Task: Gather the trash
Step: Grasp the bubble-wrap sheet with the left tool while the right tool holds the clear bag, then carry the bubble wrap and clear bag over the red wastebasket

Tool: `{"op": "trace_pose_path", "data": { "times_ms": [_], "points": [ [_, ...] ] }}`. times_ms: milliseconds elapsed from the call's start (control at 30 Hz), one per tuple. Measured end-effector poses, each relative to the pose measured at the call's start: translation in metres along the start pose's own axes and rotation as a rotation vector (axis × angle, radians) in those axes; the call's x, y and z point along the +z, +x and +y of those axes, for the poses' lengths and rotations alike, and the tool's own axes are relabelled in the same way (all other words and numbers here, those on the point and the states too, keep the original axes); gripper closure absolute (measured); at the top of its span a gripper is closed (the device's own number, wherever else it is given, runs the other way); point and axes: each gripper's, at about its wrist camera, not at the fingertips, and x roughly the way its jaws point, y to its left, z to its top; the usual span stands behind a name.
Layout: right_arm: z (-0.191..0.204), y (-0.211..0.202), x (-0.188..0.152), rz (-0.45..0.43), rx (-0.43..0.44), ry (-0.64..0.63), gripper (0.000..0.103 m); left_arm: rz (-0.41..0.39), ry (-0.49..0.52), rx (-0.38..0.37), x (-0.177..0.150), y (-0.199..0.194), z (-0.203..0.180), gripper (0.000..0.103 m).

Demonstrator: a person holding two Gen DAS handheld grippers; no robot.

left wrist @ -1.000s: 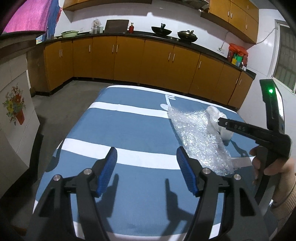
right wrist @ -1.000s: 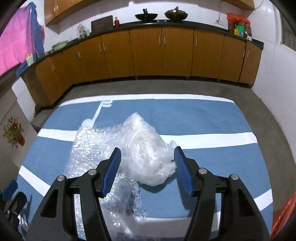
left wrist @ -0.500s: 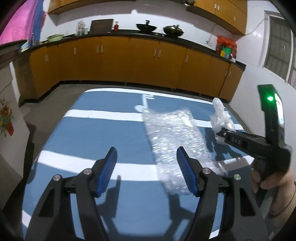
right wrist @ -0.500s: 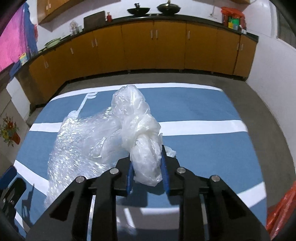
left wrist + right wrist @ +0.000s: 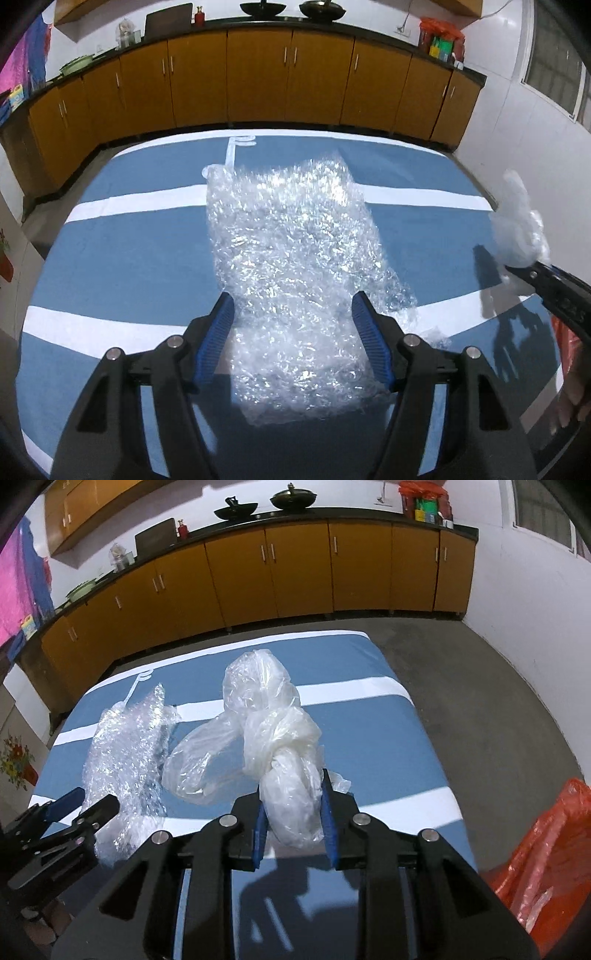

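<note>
- Table cover (image 5: 122, 258): mid blue crossed by broad white stripes, with a thin white line figure near its far edge.
- Bubble wrap (image 5: 295, 266), centre of the left wrist frame: clear, glinting silver-white.
- Knotted plastic bag (image 5: 280, 753): milky, translucent white.
- Left gripper (image 5: 293, 345) and right gripper (image 5: 293, 827): black bodies, blue pads.
- Cabinets (image 5: 258, 77): orange-brown under a black counter.
- Bag at lower right (image 5: 546, 853): orange-red.
- Cloth at upper left (image 5: 16, 587): pink.

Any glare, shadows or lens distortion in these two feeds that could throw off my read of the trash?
Left wrist view: the bubble wrap glitters with specular highlights, the cabinets bow from fisheye, and a tongs shadow falls on the blue tablecloth. Right wrist view: the knotted plastic bag is sharp and evenly lit; the corners vignette black.
</note>
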Motion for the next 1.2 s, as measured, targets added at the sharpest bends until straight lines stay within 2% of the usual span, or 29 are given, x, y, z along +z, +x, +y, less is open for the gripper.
{"op": "trace_pose_path", "data": {
  "times_ms": [67, 367, 533, 733, 933, 1200],
  "points": [
    [-0.002, -0.002, -0.002, 0.001, 0.004, 0.007, 0.077, 0.007, 0.002, 0.005, -0.001, 0.002, -0.001, 0.041],
    [-0.015, -0.025, -0.010, -0.008, 0.023, 0.037, 0.077, 0.007, 0.012, 0.001, -0.003, 0.002, -0.005, 0.078],
    [-0.026, -0.044, -0.012, -0.026, 0.022, 0.054, 0.077, -0.012, -0.002, 0.002, -0.010, -0.008, -0.004, 0.082],
    [-0.038, -0.071, -0.015, -0.060, 0.024, 0.085, 0.077, -0.064, 0.005, -0.024, -0.014, -0.042, -0.012, 0.082],
    [-0.046, -0.102, -0.024, -0.100, 0.021, 0.111, 0.077, -0.144, 0.062, -0.057, -0.015, -0.088, -0.038, 0.082],
    [-0.062, -0.139, -0.043, -0.148, -0.012, 0.147, 0.077, -0.201, 0.129, -0.107, -0.027, -0.135, -0.076, 0.082]
  ]
}}
